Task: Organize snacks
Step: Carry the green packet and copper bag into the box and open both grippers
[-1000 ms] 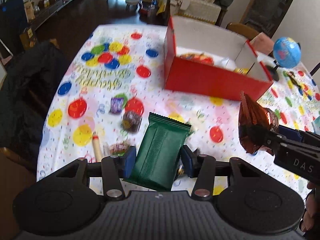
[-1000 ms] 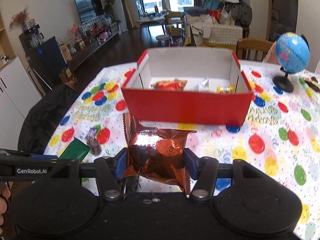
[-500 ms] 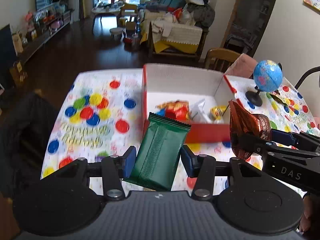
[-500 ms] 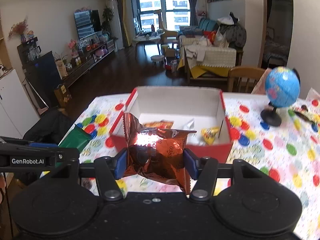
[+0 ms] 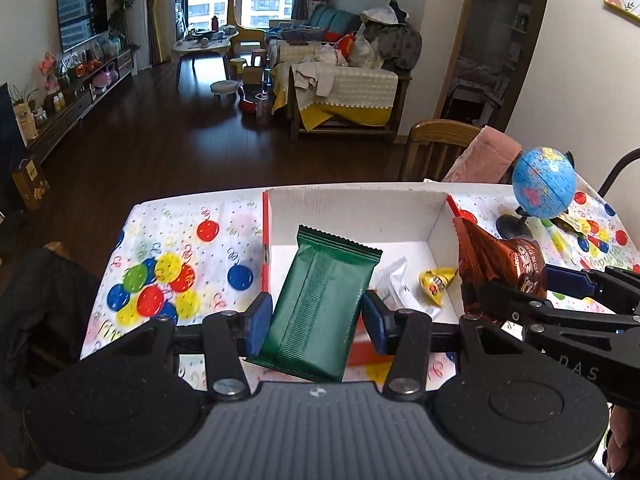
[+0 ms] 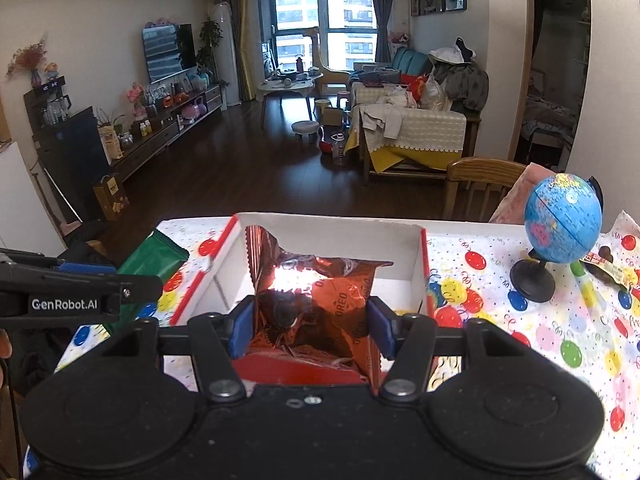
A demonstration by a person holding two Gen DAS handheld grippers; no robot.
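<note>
1. Left gripper [image 5: 316,312]: jaws clamped on the green pack [image 5: 320,304]. Blue pads press both long edges; the pack stands tilted, top leaning right.
2. The green pack is in the air over the left part of the box [image 5: 356,200], above the near wall.
3. Right gripper [image 6: 310,330]: jaws clamped on the Oreo bag [image 6: 320,300], a crinkled orange-brown foil with strong glare near the top.
4. The Oreo bag hangs over the middle of the box in the right wrist view; in the left wrist view it sits by the right wall.
5. Box: red outside, white inside, open top, on the tabletop [image 5: 168,232] with a balloon-print cloth.
6. Inside the box: white wrapper [image 5: 394,276] and yellow packet [image 5: 436,280] on the floor, right half. Anything under the held packs is hidden.
7. Globe [image 6: 562,220] stands on the tabletop right of the box, apart from it.
8. The grippers are side by side, left one visible at the left edge of the right wrist view.
</note>
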